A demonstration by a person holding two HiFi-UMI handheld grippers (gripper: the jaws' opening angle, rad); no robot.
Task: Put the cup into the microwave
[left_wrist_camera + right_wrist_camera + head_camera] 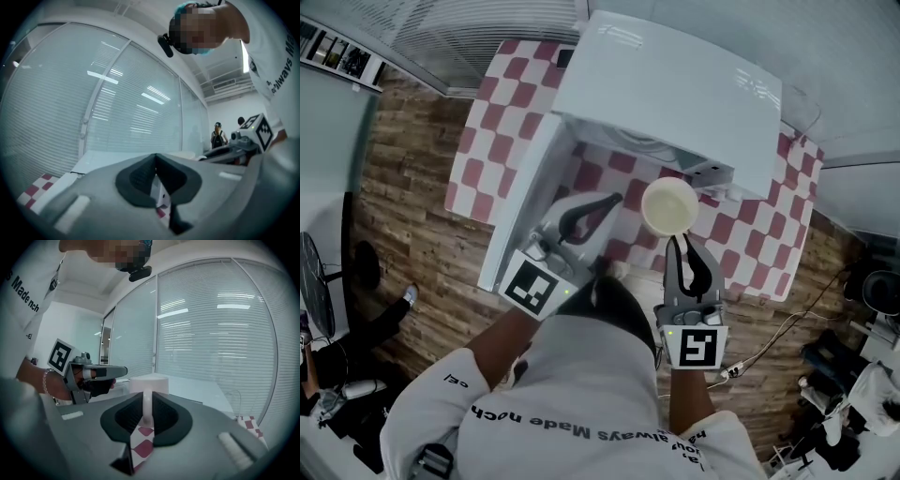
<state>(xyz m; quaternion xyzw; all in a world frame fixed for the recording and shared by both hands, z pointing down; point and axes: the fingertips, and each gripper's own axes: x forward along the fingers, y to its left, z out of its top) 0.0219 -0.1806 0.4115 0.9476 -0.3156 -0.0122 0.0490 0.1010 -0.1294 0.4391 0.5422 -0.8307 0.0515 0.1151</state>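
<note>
Floor: wood planks [412,244] around the table.
Table [487,141]: red-white checked cloth, carries the microwave.
Microwave [675,84]: white, door [520,202] swung open on its left side.
Left tongs [612,200]: closed, nothing between them, just in front of the microwave opening.
Right tongs [680,242]: clamped on the cup handle [147,408].
Cup [667,206]: white, held in air just in front of the microwave opening.

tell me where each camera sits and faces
Head view: on the person's head, facing steeply down at the microwave, cup, left hand-held gripper, right hand-held gripper; arms show.
Left gripper view: on the left one, along its shut jaws toward blinds; torso shows.
Right gripper view: along jaws clamping the cup's handle; left arm shows.
Both gripper views show the other gripper.
</note>
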